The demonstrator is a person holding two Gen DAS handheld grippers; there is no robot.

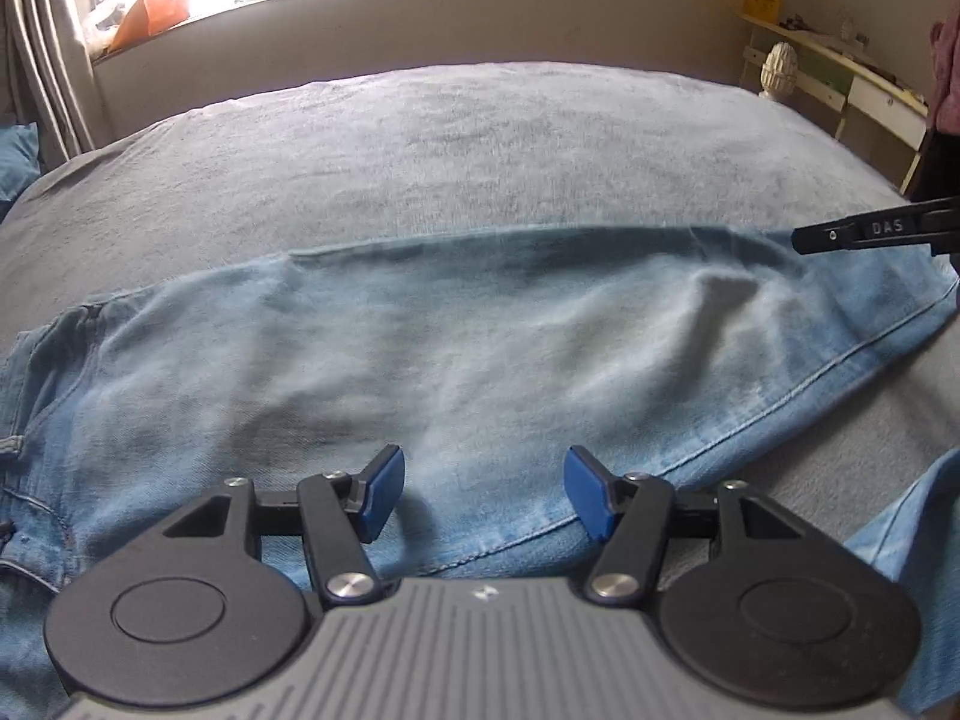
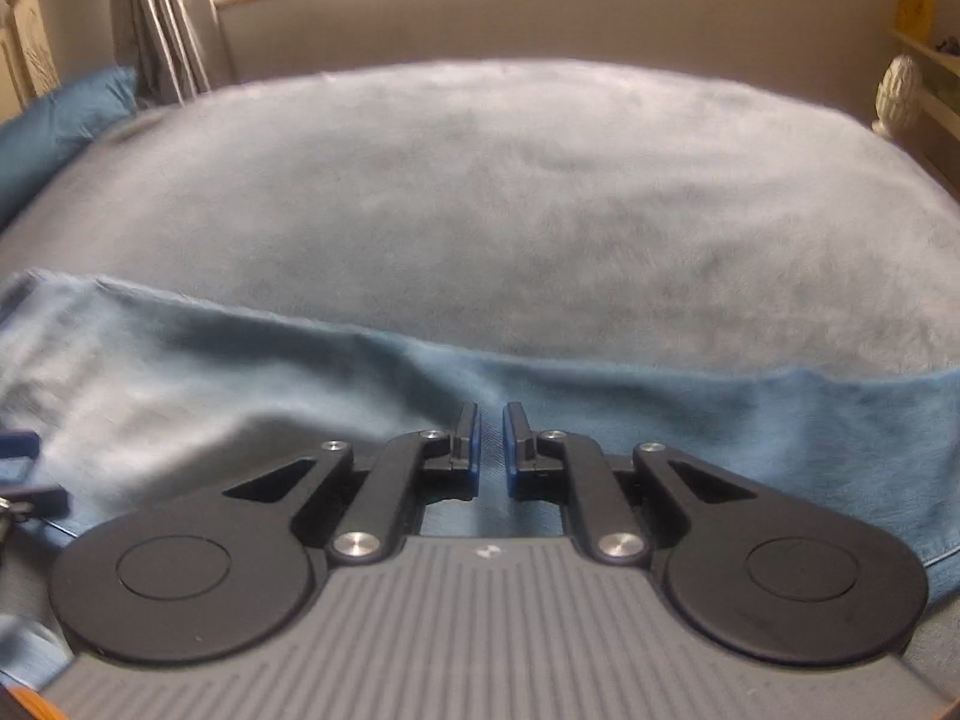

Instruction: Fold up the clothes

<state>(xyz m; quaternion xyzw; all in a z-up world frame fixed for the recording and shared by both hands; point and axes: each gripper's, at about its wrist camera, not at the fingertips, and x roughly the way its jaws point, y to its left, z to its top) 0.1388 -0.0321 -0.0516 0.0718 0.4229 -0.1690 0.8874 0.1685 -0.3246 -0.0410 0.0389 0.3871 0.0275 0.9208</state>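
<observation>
The left gripper (image 1: pixel 483 495) hovers over the jeans (image 1: pixel 456 360) with its jaws spread wide, holding nothing. The right gripper (image 2: pixel 491 450) is nearly closed, a thin gap between its blue pads (image 2: pixel 474 450), empty above the denim. The jeans lie flat along the bed's (image 1: pixel 450 144) near edge.

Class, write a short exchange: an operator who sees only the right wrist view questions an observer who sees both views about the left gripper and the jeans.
Operator: Is the left gripper open?
Observer: Yes, the left gripper is open, pads wide apart above the jeans.
Operator: Where is the waist end?
Observer: The waist end lies at the left of the left wrist view, on the bed.
</observation>
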